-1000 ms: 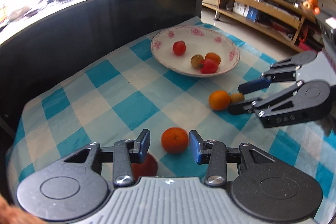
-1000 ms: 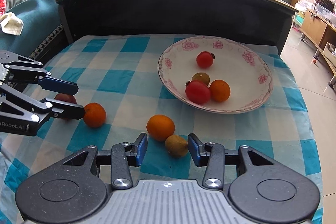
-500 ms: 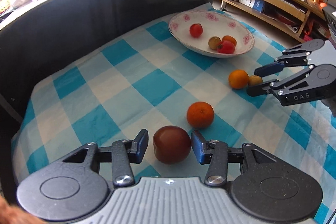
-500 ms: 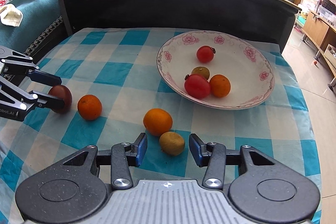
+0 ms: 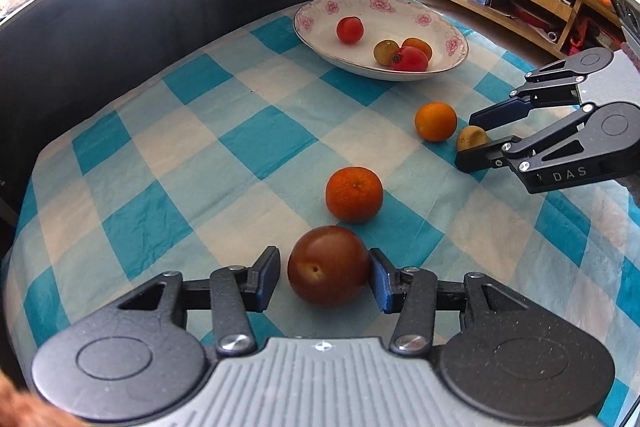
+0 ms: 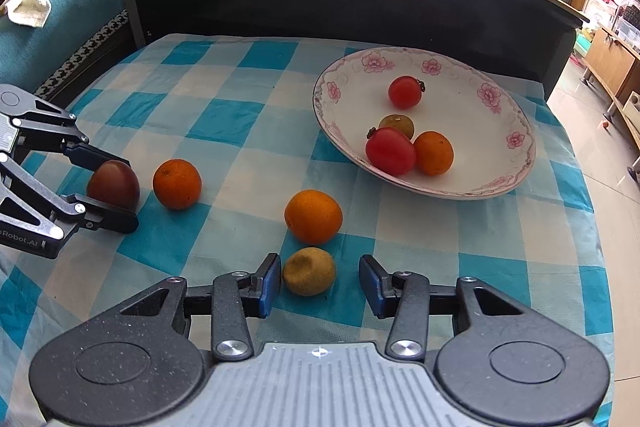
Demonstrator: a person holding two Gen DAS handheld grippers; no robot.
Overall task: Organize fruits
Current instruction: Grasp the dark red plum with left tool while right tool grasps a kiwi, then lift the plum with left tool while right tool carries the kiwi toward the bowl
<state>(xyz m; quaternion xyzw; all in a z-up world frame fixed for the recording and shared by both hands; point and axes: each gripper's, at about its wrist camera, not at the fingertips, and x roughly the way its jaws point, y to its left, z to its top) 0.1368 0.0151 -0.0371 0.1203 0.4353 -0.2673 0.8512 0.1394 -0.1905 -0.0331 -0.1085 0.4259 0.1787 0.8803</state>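
Your left hand-held gripper has swung off the orange it faced a second ago, and its spread fingers now flank the dark red fruit. The right pad appears to touch the skin; a sliver of cloth shows at the left pad, so nothing is pinched yet. The mandarin that sat between those fingers now lies just ahead of them and a little right, apart from the dark fruit.

Your right hand-held gripper has crept forward too. Its fingers are spread, and the small brownish-yellow fruit sits between them, hard against the left pad with a clear gap on the right. The orange lies just beyond, nearly touching that fruit.

So both of your tools are lined up for a pick, judging by this, and four fruits already rest in the floral bowl, ahead and to the right on the checked cloth. Close gently: the round fruits may roll, and the right-side fruit could nudge the orange.
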